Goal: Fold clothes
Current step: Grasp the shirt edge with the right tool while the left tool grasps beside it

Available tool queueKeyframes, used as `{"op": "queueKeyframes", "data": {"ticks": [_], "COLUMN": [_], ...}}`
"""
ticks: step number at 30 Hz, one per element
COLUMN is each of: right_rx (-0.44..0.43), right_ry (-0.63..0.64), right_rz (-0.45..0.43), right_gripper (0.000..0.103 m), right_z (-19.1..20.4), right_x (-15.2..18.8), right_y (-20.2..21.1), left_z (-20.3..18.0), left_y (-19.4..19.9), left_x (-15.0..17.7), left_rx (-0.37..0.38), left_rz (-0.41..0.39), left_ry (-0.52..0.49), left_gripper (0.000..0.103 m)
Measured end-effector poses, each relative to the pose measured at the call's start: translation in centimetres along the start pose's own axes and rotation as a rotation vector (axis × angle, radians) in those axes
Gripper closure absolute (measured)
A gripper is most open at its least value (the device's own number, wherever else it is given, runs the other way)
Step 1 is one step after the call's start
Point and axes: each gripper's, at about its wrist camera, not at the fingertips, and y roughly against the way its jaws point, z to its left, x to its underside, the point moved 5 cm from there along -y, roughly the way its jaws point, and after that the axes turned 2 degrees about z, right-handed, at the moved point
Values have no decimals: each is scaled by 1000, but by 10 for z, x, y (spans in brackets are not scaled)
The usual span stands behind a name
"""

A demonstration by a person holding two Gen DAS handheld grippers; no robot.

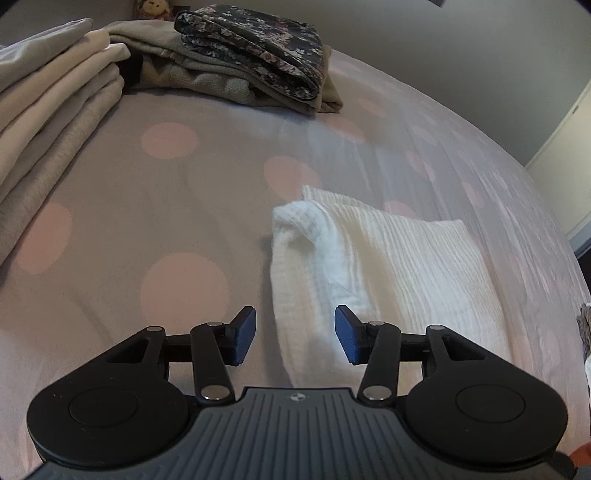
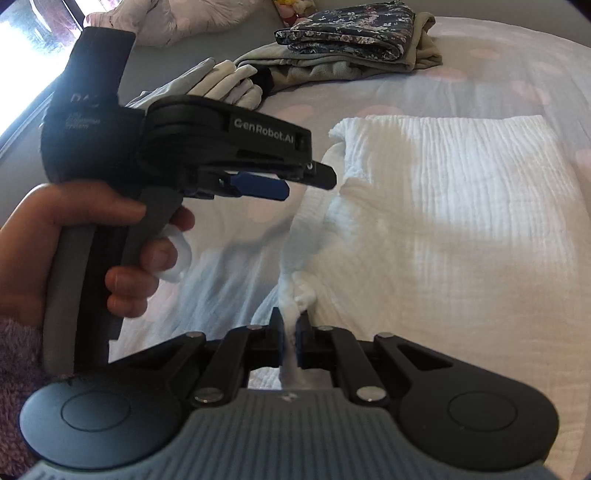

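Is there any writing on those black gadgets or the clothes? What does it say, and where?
"GenRobot.AI": white letters on the side of the left gripper, seen from the right wrist camera.
On that gripper's black camera housing: larger letters and two small lines, too blurred to read.
No writing on the clothes.

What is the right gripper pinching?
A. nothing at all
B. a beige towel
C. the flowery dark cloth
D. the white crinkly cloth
D: the right gripper has its jaws closed on a bunched edge of the white crinkly cloth, while the flowery dark cloth lies folded far back on the bed.
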Motion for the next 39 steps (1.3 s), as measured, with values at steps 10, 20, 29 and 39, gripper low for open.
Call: {"op": "queueKeyframes", "data": {"ticks": [10, 20, 29, 39], "right_rx": [112, 95, 124, 148], "right_ry": [76, 106, 162, 164], "right_rz": [49, 124, 93, -24], "right_gripper": [95, 95, 95, 95], "right_z": [6, 10, 25, 44], "right_x": [3, 8, 8, -10], "right_y": [-8, -34, -10, 42], "left_z": [2, 14, -6, -68], "left_y": [-34, -63, -32, -3], "left_x": [-37, -45, -51, -84], "left_rx": [-23, 61, 123, 212], "left_rz": [30, 30, -91, -135], "left_ry": [12, 62, -26, -234], "left_gripper": [47, 65, 94, 96]}}
